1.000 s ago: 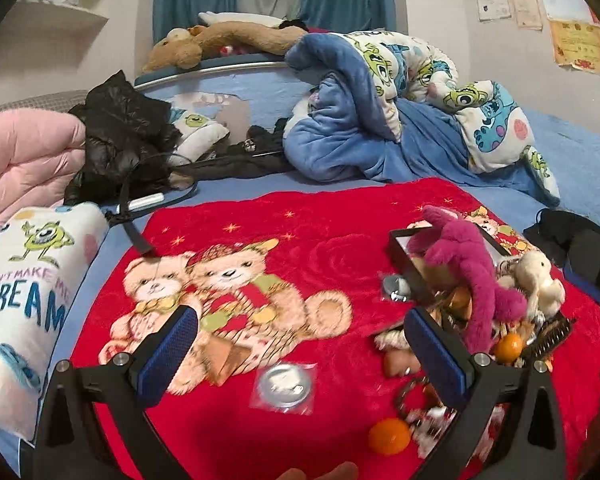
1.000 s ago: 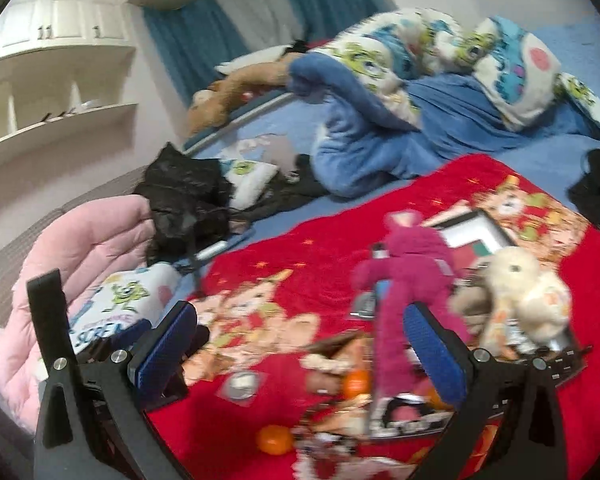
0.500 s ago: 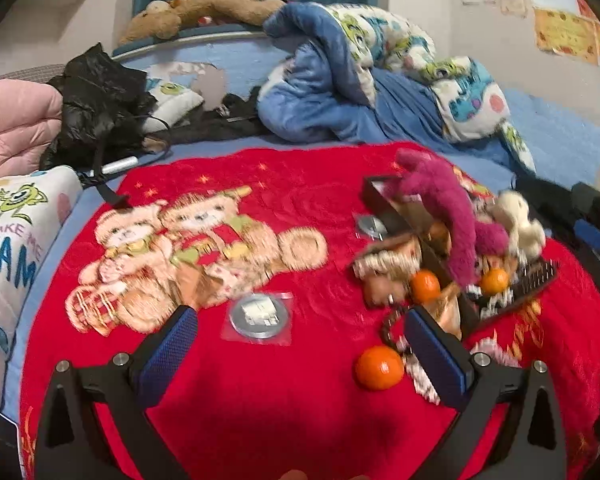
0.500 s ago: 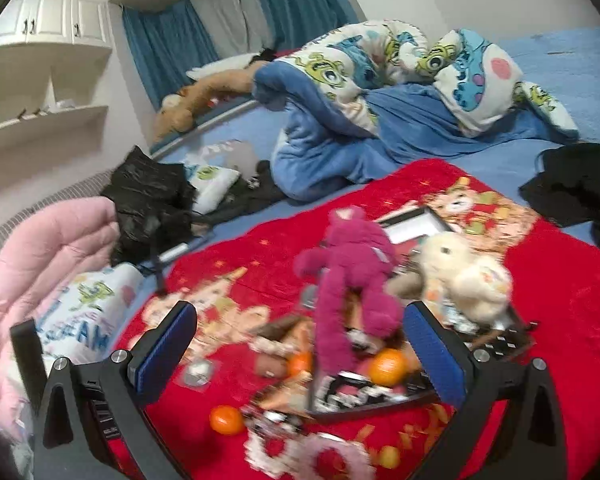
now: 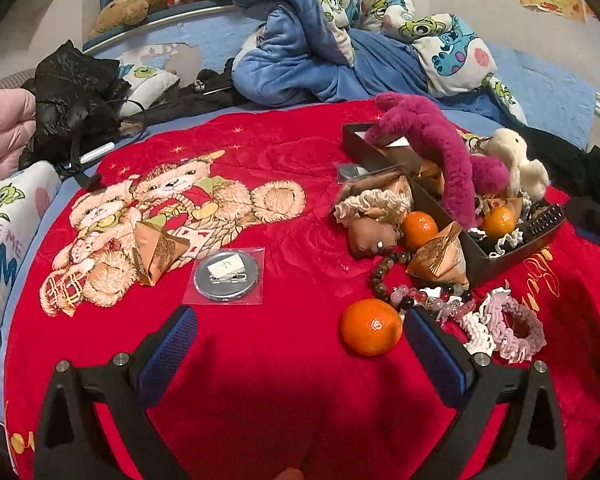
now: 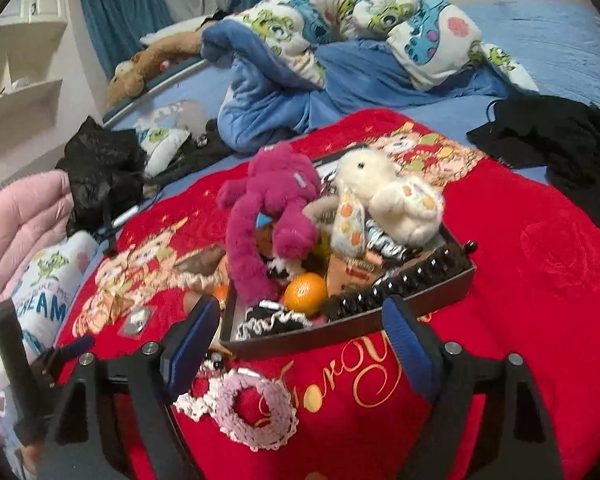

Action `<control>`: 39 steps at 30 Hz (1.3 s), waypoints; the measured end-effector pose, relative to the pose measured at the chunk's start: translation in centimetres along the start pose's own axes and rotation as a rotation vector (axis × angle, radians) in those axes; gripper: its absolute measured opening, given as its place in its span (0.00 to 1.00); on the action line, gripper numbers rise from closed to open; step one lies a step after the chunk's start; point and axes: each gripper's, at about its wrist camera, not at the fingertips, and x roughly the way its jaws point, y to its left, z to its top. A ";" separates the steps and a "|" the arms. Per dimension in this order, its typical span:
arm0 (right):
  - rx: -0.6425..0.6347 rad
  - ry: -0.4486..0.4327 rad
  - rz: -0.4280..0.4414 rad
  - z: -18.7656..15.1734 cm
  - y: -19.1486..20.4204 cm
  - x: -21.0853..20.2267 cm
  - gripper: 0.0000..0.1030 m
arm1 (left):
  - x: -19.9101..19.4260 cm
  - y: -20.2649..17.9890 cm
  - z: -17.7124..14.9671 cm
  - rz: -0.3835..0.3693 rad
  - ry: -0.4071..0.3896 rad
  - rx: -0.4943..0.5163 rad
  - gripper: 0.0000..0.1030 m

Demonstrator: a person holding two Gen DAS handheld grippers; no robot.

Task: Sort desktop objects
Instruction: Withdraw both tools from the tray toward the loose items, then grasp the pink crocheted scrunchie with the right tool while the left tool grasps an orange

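Observation:
My left gripper (image 5: 300, 346) hangs open low over the red blanket (image 5: 284, 408), nothing between its pads. A loose mandarin (image 5: 372, 326) lies just inside its right finger. A bagged round badge (image 5: 224, 278), a doll head (image 5: 374, 226) and a bead bracelet (image 5: 404, 290) lie ahead. My right gripper (image 6: 300, 338) faces the dark box (image 6: 340, 332). Its jaws are closing, and the box's near wall shows in the gap, untouched by the pads. The box holds a magenta plush (image 6: 260, 208), a white plush (image 6: 388, 196) and a mandarin (image 6: 306, 294).
A pink crocheted scrunchie (image 6: 256, 412) lies under my right gripper. A gold wrapped packet (image 5: 156, 252) sits on the bear print. A black jacket (image 5: 76, 96), a blue duvet (image 5: 300, 60) and a pink quilt (image 6: 24, 232) ring the blanket. Black clothing (image 6: 552, 140) lies at the right.
Both grippers have sunk towards the blanket and tipped further down. The loose mandarin now sits beside my left gripper's right finger. The box is nearer my right gripper, whose jaws have narrowed.

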 end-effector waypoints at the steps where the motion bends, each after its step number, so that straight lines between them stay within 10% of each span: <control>1: -0.008 0.015 0.006 -0.1 0.1 0.2 0.81 | 0.2 0.0 0.0 -0.003 0.006 0.001 1.00; 19: -0.171 0.351 -0.028 -4.2 1.5 5.6 0.69 | 3.6 -1.1 -0.1 0.008 0.098 0.041 1.00; 34: -0.340 0.345 -0.214 -5.9 3.8 6.6 0.60 | 6.0 -0.9 -0.7 0.008 0.194 0.014 1.00; 39: -0.293 0.328 -0.198 -5.5 3.2 6.0 0.20 | 6.4 -1.1 -0.6 0.000 0.203 0.009 1.00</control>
